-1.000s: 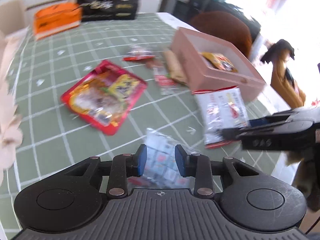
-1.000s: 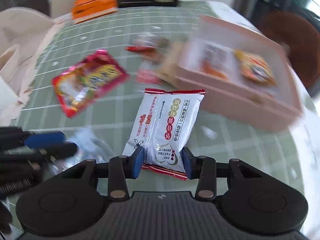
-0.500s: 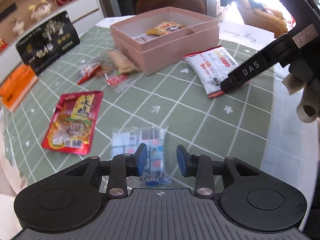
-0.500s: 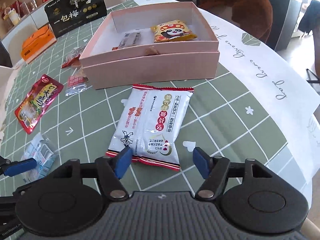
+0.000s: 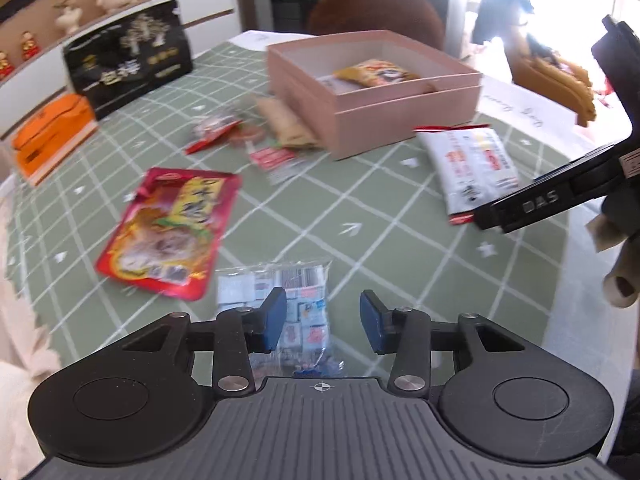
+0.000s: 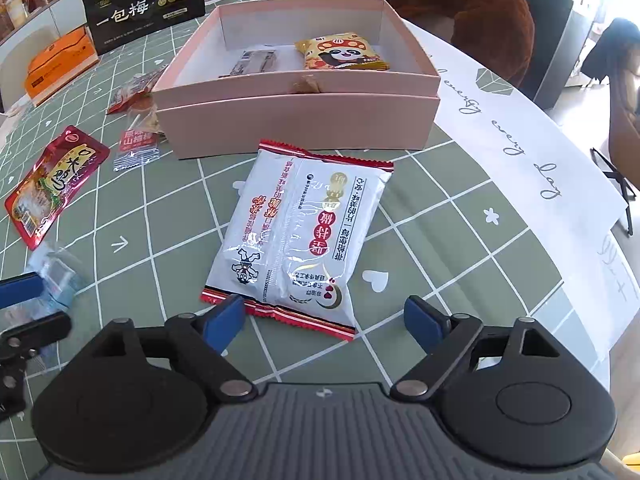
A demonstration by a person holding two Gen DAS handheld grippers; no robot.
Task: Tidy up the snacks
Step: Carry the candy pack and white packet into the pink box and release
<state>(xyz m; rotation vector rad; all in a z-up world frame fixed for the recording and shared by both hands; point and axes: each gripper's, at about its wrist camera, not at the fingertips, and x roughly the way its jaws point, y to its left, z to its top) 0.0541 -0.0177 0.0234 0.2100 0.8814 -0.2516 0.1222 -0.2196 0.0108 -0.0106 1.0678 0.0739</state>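
Both claws tilt steeply down over a desk [image 6: 460,208] covered in a green cloth with a white grid.

The right claw [image 6: 324,322] hangs over the near end of a white crinkled plastic snack packet with red serrated ends [image 6: 300,236], which lies flat on the desk just in front of the pink cardboard box. Its jaws are opening; the blue pads [image 6: 224,322] stand wide on either side of the packet's near edge, clear of it, so the claw is released. In the left wrist view this claw shows as a black finger bar at the right, above the same white packet [image 5: 472,164].

The left claw [image 5: 324,322] is also opening and released. Its blue pads [image 5: 276,320] are apart, and the clear plastic bag of small wrapped sweets [image 5: 280,304] lies on the desk under them, closer to the left-hand pad; contact there cannot be told.

The open, shallow pink cardboard box [image 6: 296,112] holds a yellow packet printed with a panda [image 6: 340,54] and a small grey wrapper [image 6: 252,62]. A flat red foil pouch [image 5: 172,232] lies to the left, well apart from the box, and several small red-labelled wrappers [image 6: 136,144] lie beside the box's left wall.
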